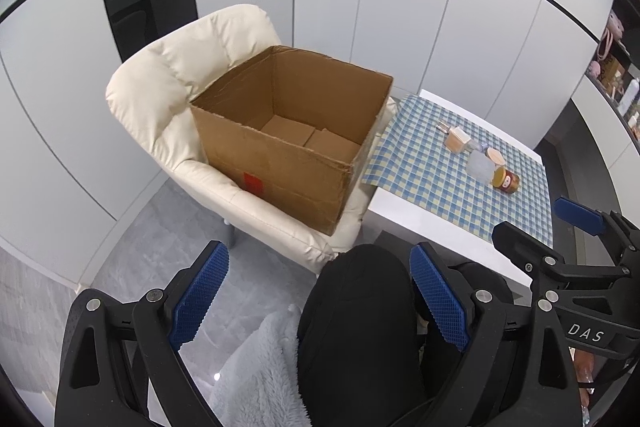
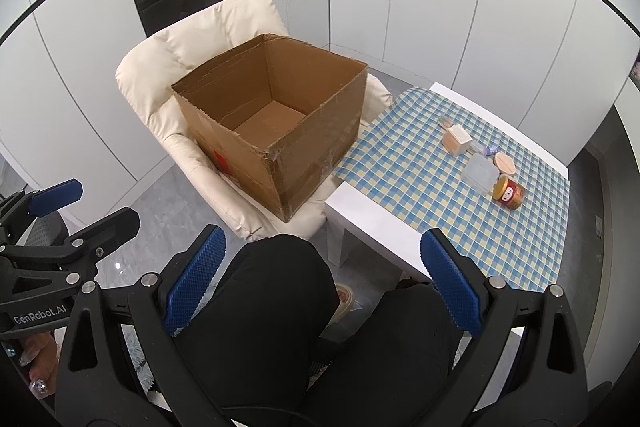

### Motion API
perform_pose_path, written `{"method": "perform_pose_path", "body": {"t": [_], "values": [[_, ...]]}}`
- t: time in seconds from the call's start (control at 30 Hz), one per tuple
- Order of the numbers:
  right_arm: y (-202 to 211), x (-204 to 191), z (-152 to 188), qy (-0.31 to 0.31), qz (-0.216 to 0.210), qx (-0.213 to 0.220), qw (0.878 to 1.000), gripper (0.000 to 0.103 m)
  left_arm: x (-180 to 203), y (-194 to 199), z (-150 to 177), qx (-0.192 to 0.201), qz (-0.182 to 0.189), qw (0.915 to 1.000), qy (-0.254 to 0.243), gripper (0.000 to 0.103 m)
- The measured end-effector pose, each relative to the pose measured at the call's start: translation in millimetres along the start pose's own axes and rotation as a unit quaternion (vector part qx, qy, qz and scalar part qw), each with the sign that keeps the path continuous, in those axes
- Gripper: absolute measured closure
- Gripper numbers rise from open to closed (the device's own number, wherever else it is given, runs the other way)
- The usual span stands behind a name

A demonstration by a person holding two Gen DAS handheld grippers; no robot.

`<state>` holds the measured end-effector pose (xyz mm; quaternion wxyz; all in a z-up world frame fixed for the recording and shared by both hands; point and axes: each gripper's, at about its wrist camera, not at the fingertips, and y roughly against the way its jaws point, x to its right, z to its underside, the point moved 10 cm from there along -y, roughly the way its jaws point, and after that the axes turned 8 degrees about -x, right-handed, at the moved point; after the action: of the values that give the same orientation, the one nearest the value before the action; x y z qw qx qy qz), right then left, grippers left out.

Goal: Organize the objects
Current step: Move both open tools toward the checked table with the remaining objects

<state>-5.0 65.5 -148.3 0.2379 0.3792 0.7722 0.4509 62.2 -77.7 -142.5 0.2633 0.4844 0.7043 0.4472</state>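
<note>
We hold our left gripper [image 1: 316, 297] and right gripper [image 2: 320, 281] wide apart, empty, before the open brown cardboard box [image 2: 272, 123] on the cream padded armchair [image 2: 160, 75].

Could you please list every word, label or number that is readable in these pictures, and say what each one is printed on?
"DAS": on the body of the right gripper, left wrist view.
"GenRobot.AI": on the body of the left gripper, right wrist view.
Label on the jar: too small to read.
Red sticker on the cardboard box: no legible text.
</note>
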Motion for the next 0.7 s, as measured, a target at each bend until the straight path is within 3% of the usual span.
{"method": "perform_pose_path", "body": {"t": [0.7], "values": [[19.1,88.2,31.3,-0.092,0.05,0.006,0.995,0.003,90.7,-14.8,-4.6,-0.012,0.045,0.9948,-0.091,0.01]]}}
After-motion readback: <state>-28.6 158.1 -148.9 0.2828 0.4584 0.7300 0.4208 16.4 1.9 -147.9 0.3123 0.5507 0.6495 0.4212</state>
